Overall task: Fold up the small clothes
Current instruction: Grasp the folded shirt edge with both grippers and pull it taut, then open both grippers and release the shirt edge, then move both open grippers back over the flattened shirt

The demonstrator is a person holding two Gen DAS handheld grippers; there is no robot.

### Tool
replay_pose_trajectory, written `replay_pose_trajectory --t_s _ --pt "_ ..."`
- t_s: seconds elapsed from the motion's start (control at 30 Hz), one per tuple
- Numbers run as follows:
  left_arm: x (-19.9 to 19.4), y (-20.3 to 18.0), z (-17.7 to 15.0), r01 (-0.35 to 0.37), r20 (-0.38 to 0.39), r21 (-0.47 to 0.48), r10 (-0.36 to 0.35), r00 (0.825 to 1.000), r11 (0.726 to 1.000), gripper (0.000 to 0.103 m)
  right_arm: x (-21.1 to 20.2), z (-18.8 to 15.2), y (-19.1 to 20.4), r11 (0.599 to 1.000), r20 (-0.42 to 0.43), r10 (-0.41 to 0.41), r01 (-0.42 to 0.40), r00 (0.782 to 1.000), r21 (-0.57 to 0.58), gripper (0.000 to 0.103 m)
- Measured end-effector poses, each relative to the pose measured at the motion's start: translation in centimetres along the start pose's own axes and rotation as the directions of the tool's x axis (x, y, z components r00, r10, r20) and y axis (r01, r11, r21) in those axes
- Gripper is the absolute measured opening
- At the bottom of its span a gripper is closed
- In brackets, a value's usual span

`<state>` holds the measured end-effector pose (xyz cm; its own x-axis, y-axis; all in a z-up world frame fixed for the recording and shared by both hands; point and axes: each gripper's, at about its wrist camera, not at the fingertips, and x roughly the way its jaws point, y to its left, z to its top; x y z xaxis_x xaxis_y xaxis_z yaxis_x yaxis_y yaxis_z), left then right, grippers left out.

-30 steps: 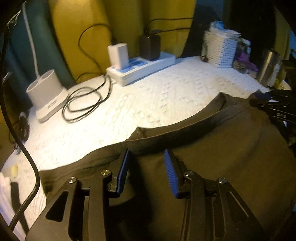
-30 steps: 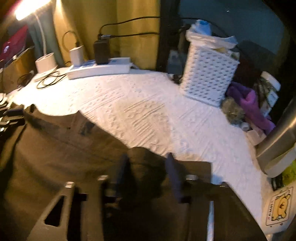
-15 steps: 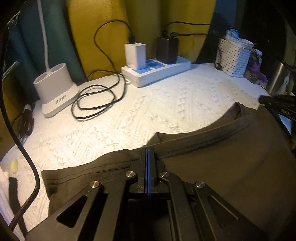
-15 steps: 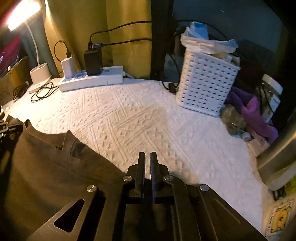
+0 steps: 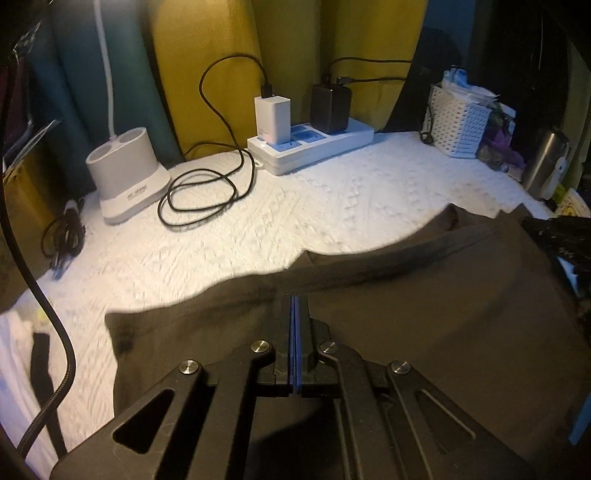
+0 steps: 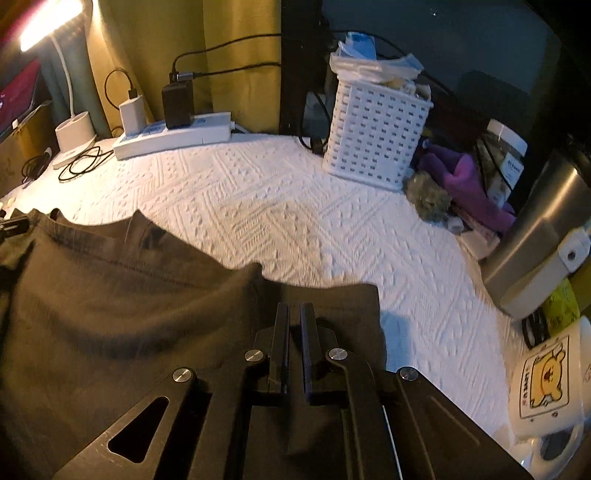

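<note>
Gripping the dark garment [image 5: 424,332], left tool [image 5: 294,306] and right tool [image 6: 294,314], spread wide a second ago, now pinch its raised edge above the white-covered tabletop [image 6: 295,206].

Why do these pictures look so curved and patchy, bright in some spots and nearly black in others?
Both views are fisheye, so straight edges bow. Right wrist view: the lit lamp glares at top left, and the dark garment looks smeared. Left wrist view: the white cloth is bright but blurred in front, and the left gripper sits in deep shadow.
</note>
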<state>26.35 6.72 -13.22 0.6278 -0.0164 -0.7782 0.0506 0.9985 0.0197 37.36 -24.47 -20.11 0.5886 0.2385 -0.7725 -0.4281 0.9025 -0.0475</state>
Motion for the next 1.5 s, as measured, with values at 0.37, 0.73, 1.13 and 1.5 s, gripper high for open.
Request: replay_pose_trajectory --t_s 0.37,0.73,1.13,1.5 --pt "-1.7 0.0 -5.7 0.02 -0.074 -0.075 -0.025 0.997 0.997 0.0 0.1 -1.8 -2.8 0.994 0.003 -0.098 0.097 0.995 0.045 0.082" --pt "-2.8 1.2 -5.6 -0.021 -0.079 -0.083 0.015 0.997 0.996 0.002 -1.3 -2.6 -3.4 0.992 0.019 -0.081 0.079 0.997 0.103 0.082" --pt "-2.7 5.2 -5.0 -0.116 -0.042 -0.099 0.112 0.993 0.988 0.062 -1.1 -2.4 -4.9 0.985 0.044 0.055 -0.061 0.998 0.16 0.082" --pt "0.8 5.9 -2.0 -0.078 -0.007 0.001 0.078 0.997 0.997 0.03 1.1 -0.5 -4.9 0.981 0.026 0.149 -0.151 0.989 0.123 0.016"
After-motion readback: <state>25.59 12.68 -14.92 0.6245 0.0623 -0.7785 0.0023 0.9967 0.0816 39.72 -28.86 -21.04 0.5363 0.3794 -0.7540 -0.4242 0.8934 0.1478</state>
